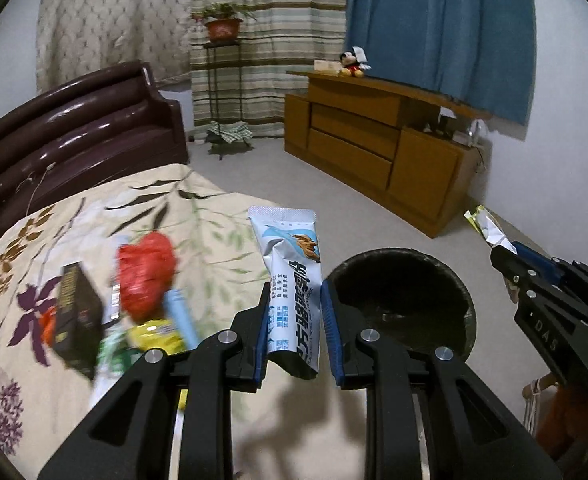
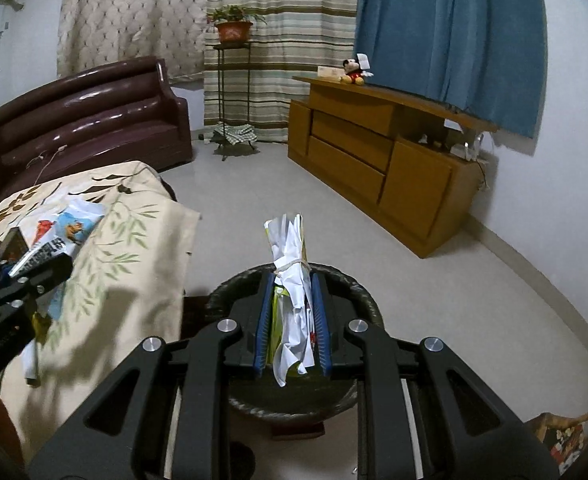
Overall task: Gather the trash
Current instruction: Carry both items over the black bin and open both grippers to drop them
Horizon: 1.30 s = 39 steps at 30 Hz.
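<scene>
My left gripper (image 1: pixel 294 292) holds a white and blue snack sachet (image 1: pixel 290 280) upright between its blue pads, at the table's right edge beside the round dark trash bin (image 1: pixel 410 320). My right gripper (image 2: pixel 292 280) is shut on a crumpled white and yellow wrapper (image 2: pixel 290 280) bound with a rubber band, right above the bin (image 2: pixel 358 292). It also shows at the right of the left wrist view (image 1: pixel 502 252). More trash lies on the floral tablecloth (image 1: pixel 94 224): a red crumpled wrapper (image 1: pixel 146 276), a black box (image 1: pixel 76 316), a yellow packet (image 1: pixel 154 332).
A dark red sofa (image 1: pixel 78 132) stands behind the table. A wooden cabinet (image 1: pixel 374 144) runs along the right wall with a plush toy (image 1: pixel 352 62) on top. A plant stand (image 1: pixel 222 80) stands by the curtains. Pale floor lies between.
</scene>
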Each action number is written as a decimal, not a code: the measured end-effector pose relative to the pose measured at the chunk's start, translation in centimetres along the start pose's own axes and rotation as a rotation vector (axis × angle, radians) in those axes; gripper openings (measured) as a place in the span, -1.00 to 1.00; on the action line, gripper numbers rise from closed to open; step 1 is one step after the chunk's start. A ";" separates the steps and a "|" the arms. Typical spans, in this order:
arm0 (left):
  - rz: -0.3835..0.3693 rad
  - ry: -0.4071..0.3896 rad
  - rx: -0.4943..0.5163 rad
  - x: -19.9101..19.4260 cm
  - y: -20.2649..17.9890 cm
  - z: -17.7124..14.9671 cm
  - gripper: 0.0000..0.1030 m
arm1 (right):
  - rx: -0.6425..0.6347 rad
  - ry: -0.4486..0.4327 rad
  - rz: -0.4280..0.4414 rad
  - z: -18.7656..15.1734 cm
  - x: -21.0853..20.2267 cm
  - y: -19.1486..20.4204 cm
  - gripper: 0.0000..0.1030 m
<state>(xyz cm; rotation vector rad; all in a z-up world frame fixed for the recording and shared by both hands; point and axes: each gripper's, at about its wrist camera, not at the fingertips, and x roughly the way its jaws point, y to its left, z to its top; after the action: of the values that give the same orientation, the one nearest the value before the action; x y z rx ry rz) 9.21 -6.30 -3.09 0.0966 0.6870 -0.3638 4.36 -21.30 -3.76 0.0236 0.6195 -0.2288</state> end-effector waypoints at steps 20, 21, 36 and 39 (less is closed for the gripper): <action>0.048 0.067 0.047 7.0 -4.9 2.4 -0.47 | 0.070 0.032 0.006 0.3 5.8 -4.4 -0.49; 0.048 0.072 0.048 7.2 -5.0 2.4 -0.44 | 0.074 0.031 0.006 0.3 5.9 -4.5 -0.45; 0.050 0.067 0.037 6.6 -4.8 2.2 0.17 | 0.153 -0.018 -0.085 -0.5 4.8 -5.4 0.64; 0.057 0.067 0.031 6.0 -4.2 2.3 0.17 | 0.169 -0.030 -0.098 -0.7 4.2 -5.1 0.70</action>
<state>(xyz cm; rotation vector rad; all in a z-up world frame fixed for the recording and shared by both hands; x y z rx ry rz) 13.35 -12.50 -5.05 0.1583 0.7433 -0.3181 6.12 -27.04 -6.52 0.1527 0.5702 -0.3755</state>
